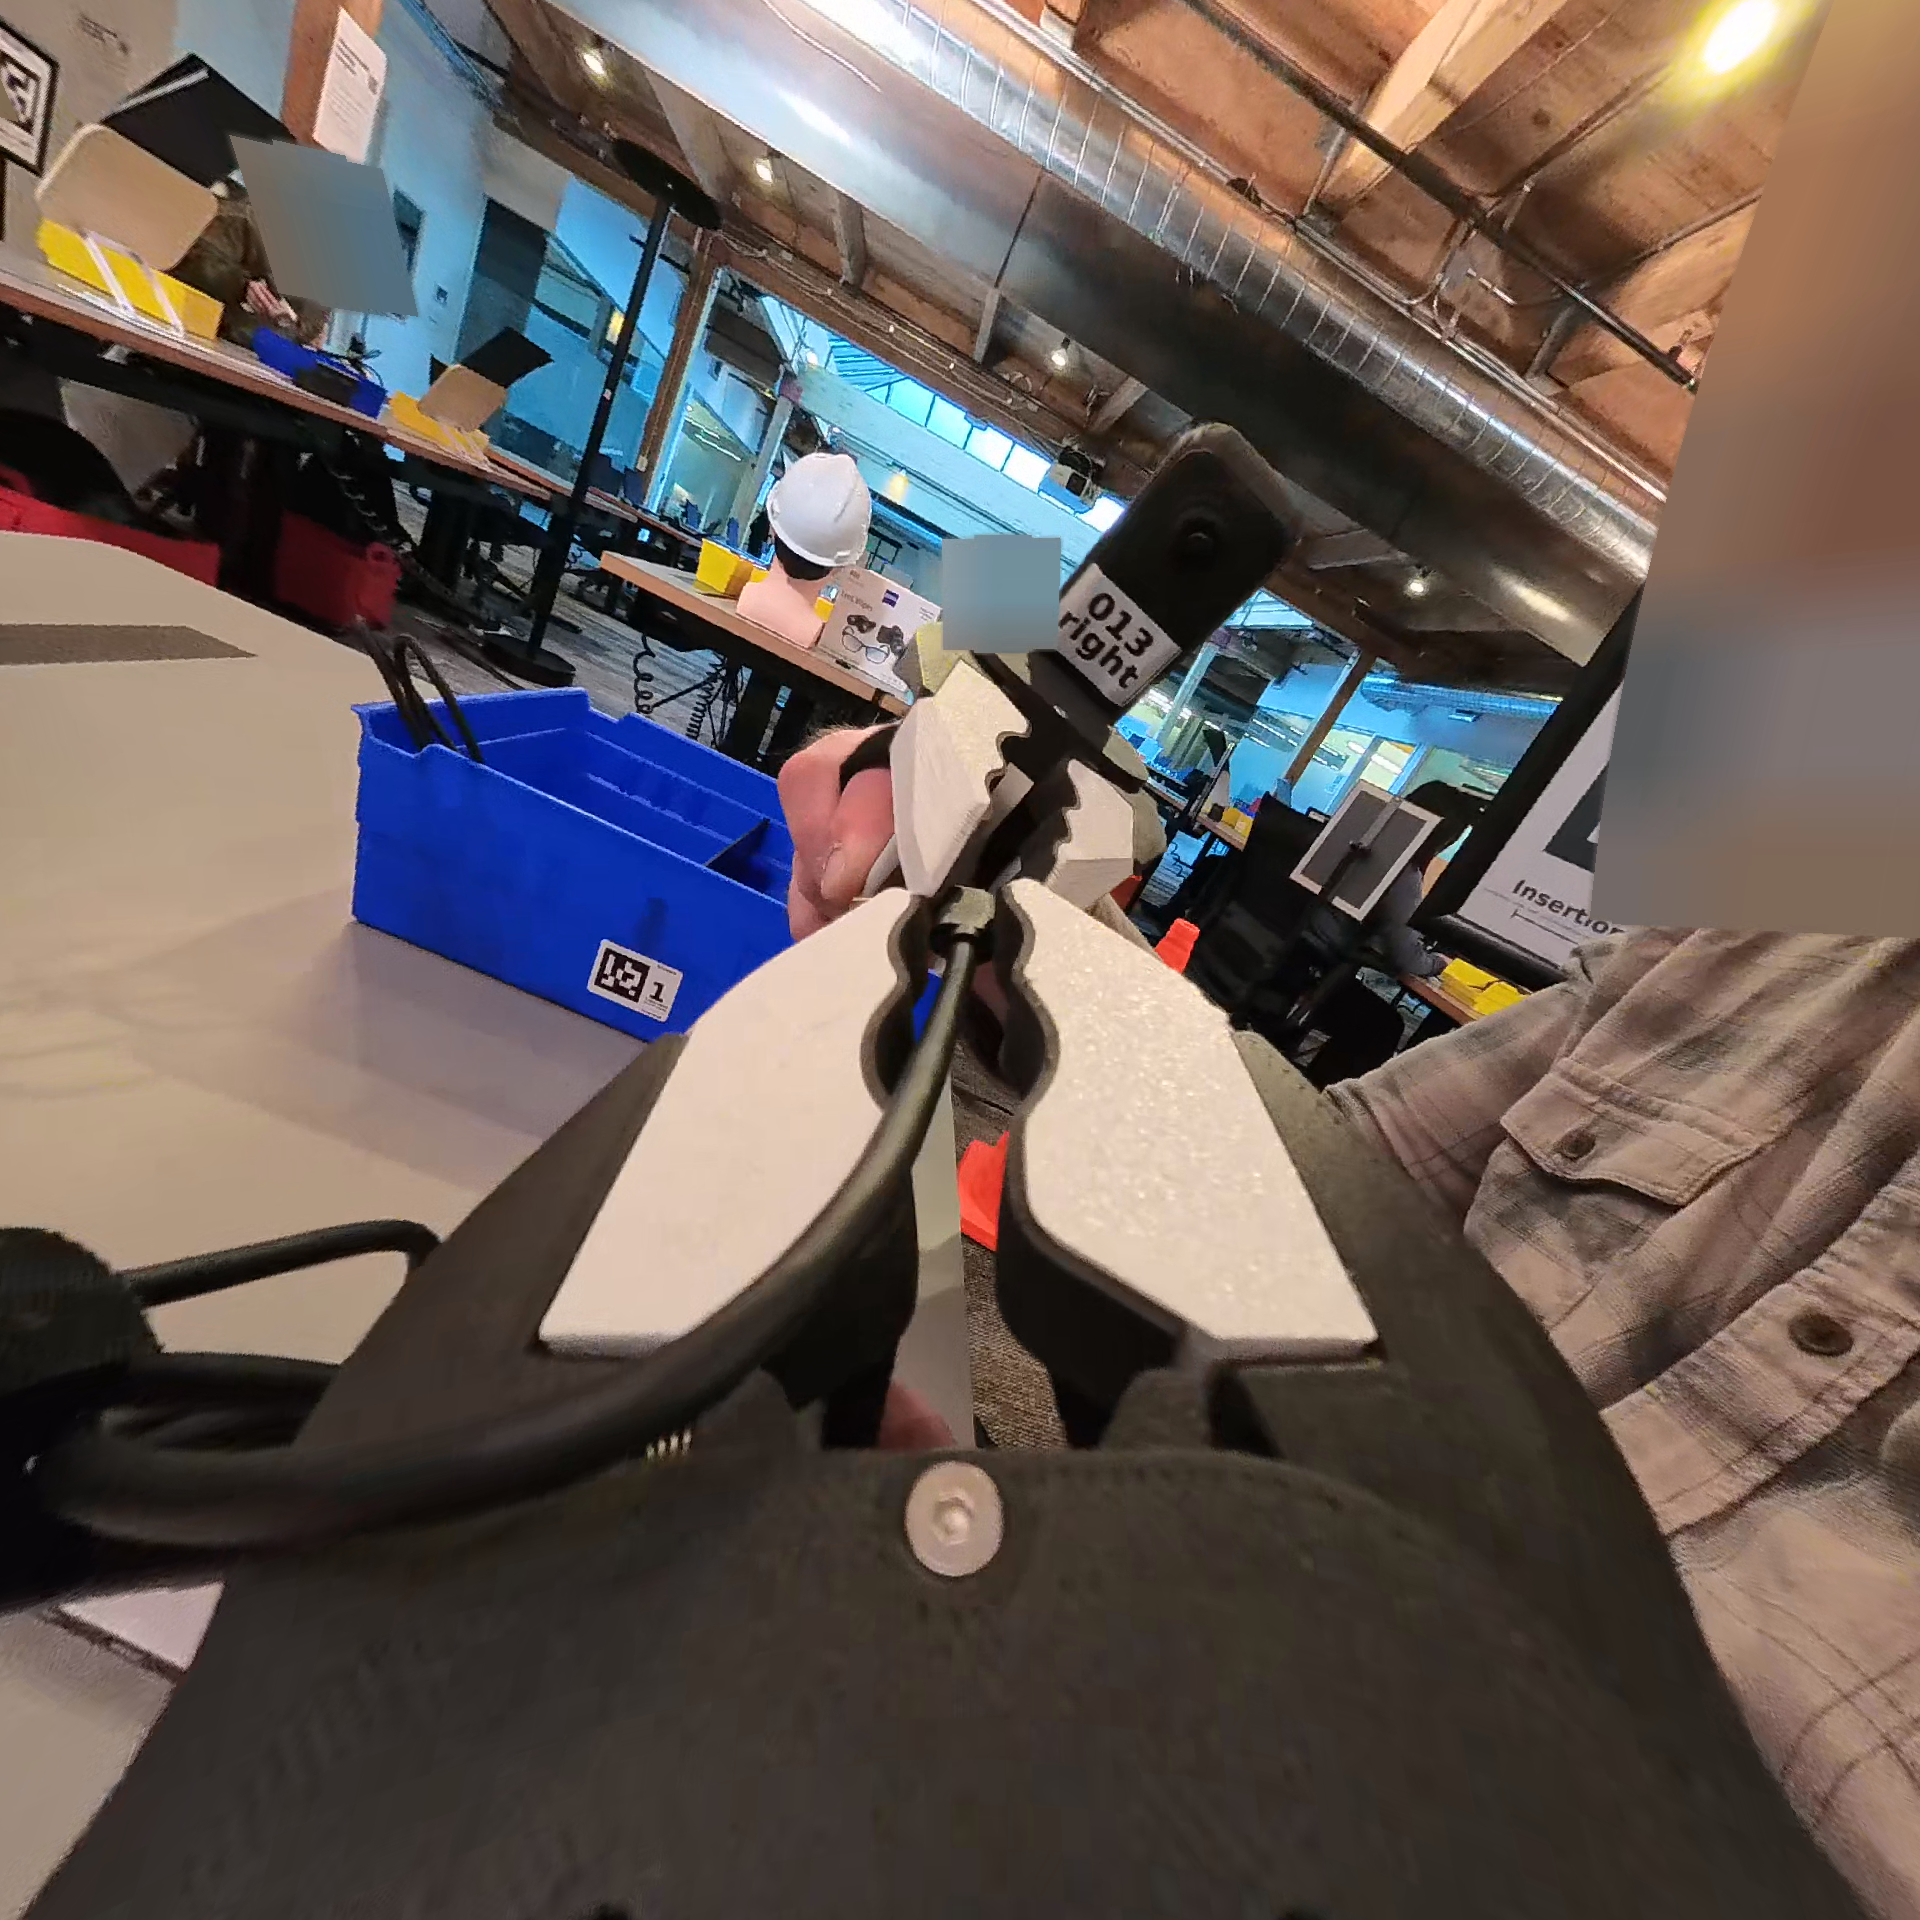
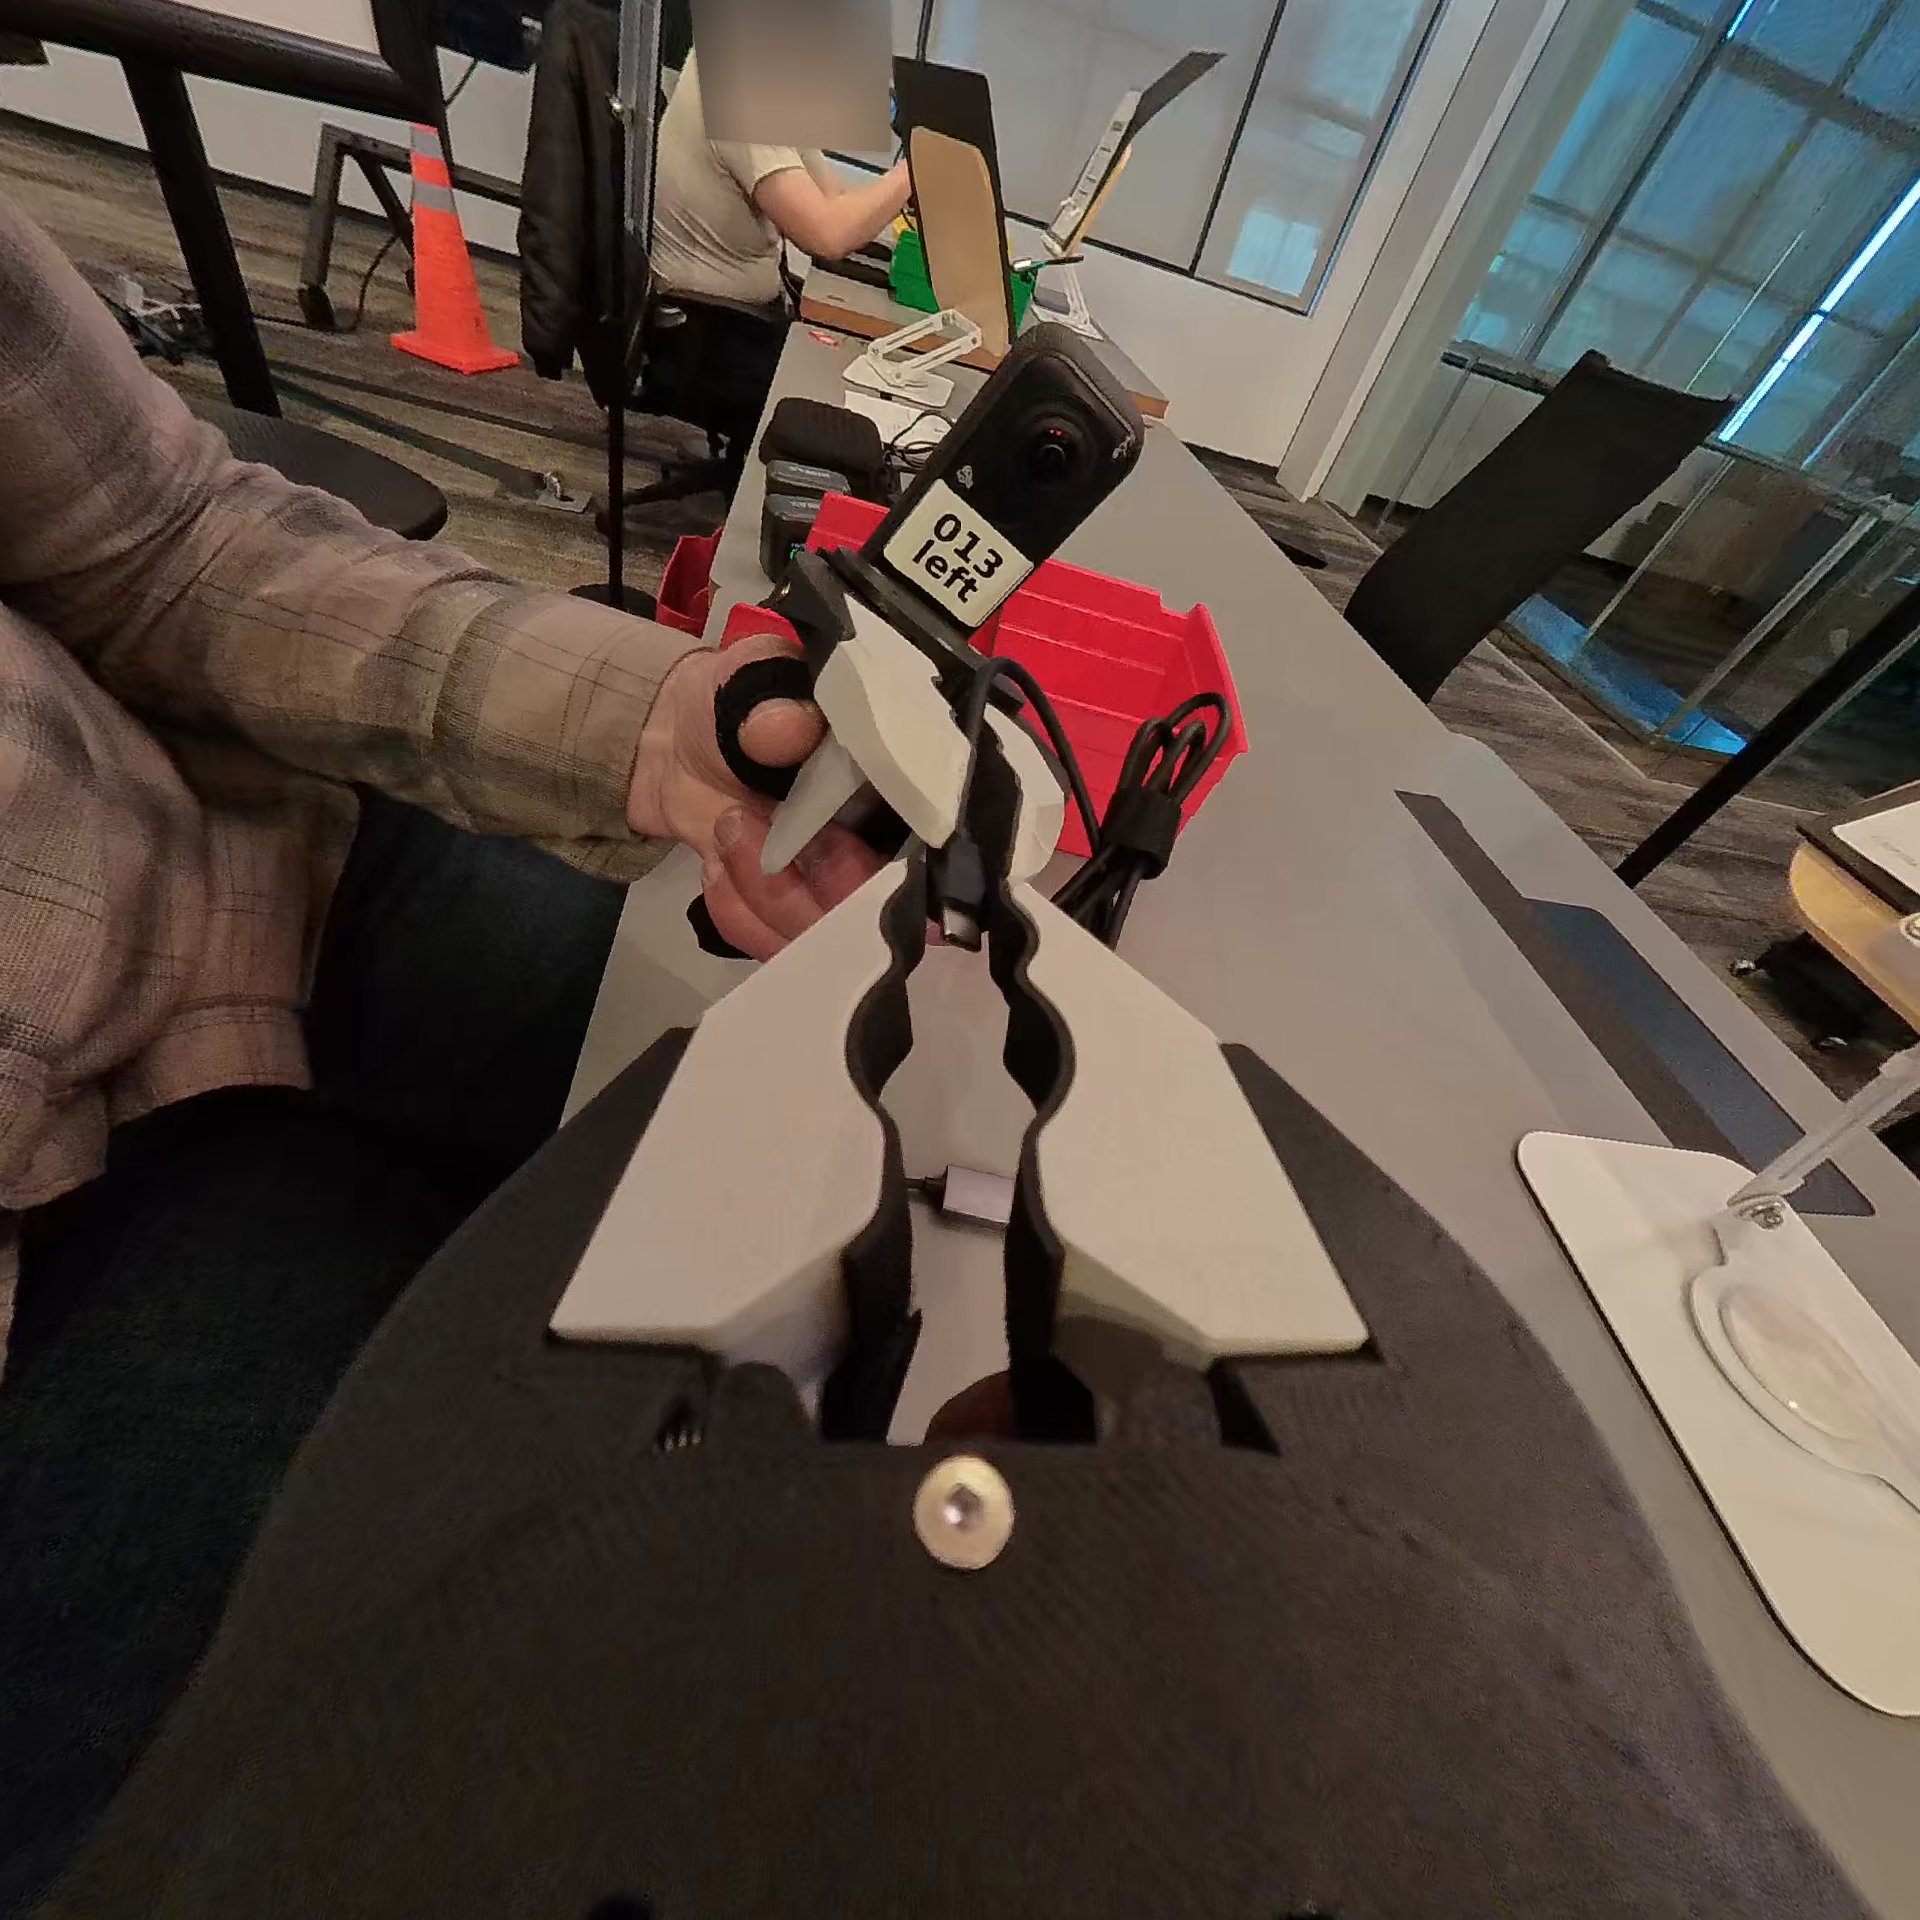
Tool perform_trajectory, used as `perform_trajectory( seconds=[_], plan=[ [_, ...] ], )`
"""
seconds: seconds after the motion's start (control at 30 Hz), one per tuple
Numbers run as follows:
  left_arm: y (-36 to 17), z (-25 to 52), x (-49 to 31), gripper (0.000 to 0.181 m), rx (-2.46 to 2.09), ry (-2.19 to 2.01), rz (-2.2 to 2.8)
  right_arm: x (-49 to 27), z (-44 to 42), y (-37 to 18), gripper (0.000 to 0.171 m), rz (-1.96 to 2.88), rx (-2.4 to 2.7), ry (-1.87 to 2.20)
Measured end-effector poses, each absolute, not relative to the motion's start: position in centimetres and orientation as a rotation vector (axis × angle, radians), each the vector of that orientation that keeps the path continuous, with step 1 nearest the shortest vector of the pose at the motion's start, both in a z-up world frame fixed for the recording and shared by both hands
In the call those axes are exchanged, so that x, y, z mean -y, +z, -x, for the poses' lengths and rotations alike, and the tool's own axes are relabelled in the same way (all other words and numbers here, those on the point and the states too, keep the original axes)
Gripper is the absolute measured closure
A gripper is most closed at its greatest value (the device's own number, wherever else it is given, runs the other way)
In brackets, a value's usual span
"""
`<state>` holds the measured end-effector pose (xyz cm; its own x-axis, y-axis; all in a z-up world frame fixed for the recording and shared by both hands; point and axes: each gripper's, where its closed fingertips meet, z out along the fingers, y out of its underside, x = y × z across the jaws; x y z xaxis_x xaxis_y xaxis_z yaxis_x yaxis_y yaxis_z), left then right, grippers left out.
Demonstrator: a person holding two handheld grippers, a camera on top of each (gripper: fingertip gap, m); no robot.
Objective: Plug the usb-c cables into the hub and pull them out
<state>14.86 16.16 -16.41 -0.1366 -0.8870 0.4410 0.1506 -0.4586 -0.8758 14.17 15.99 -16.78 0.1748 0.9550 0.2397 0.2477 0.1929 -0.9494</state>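
In the left wrist view, my left gripper (image 1: 961, 920) is shut on the black plug end of a USB-C cable (image 1: 894, 1143), which loops down to a strapped bundle (image 1: 156, 1403). My right gripper (image 1: 987, 878) meets it tip to tip, both raised above the table. In the right wrist view, my right gripper (image 2: 958, 914) has its pads closed around the plug's metal tip (image 2: 961, 925), which the left gripper (image 2: 951, 862) holds from above. The coiled cable (image 2: 1143, 810) hangs behind. A small silver hub (image 2: 977, 1195) lies on the grey table, seen between my right fingers.
A blue bin (image 1: 540, 831) holding black cables stands on the grey table (image 1: 208, 1039) beyond the left gripper. A red bin (image 2: 1101, 665) sits behind the grippers. A white pad with a clear stand (image 2: 1662, 1351) lies at right. The person's plaid sleeve (image 2: 312, 644) is at left. Only a small space, under 4 cm, lies between the two pairs of fingers. The small silver hub (image 2: 977, 1195) is about 20 cm from both grippers' fingertips.
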Motion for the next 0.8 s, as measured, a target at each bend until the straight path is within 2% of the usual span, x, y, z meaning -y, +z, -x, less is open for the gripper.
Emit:
perform_trajectory(
  seconds=[0.2, 0.8],
  plan=[
    [-16.79, -14.95, -15.77, 0.165, -0.931, -1.691, 1.377, -15.84, -14.33, -16.65, 0.162, 1.285, 1.340, 0.713],
    [-16.85, -14.98, -15.36, 0.169, -0.951, -1.646, 1.347, -15.54, -14.36, -16.82, 0.162, 1.295, 1.392, 0.683]
  ],
)
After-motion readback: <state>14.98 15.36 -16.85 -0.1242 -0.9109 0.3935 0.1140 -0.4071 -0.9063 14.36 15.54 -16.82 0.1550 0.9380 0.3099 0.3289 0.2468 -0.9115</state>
